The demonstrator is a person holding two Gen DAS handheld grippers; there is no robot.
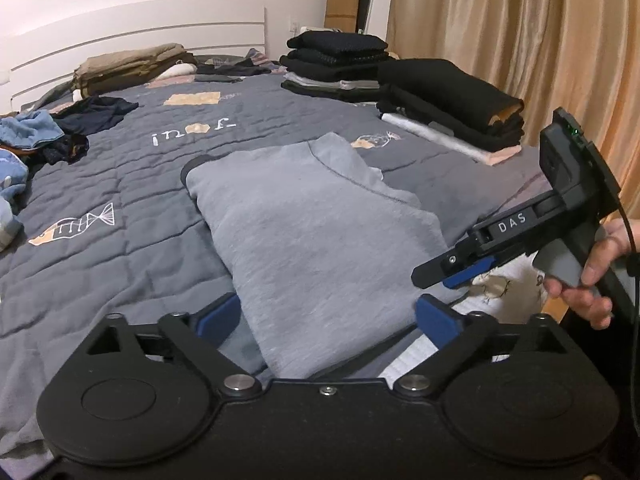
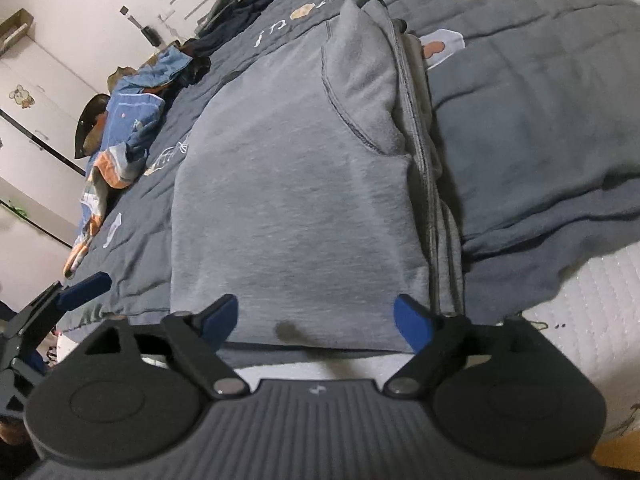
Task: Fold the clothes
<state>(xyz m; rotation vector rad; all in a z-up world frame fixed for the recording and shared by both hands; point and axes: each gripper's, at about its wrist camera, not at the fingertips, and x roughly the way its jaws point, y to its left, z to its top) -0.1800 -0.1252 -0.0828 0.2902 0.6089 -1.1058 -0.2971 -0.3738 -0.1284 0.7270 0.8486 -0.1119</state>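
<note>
Folded grey sweatshirt (image 1: 320, 248) on quilt (image 1: 120, 208) at bed's near edge, left gripper (image 1: 328, 320) at 6 o'clock of it, jaws spread wide, gripping nothing, right gripper (image 2: 316, 320) released too, folded stacks (image 1: 400, 80) at 1 o'clock, loose clothes (image 1: 36, 136) at 10 o'clock

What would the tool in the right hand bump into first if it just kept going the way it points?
Most likely the folded grey sweatshirt on the bed. The right tool stands open, angled down at the garment's near edge, with nothing between. Depth is hard to judge, so it might touch the quilt edge first.
</note>
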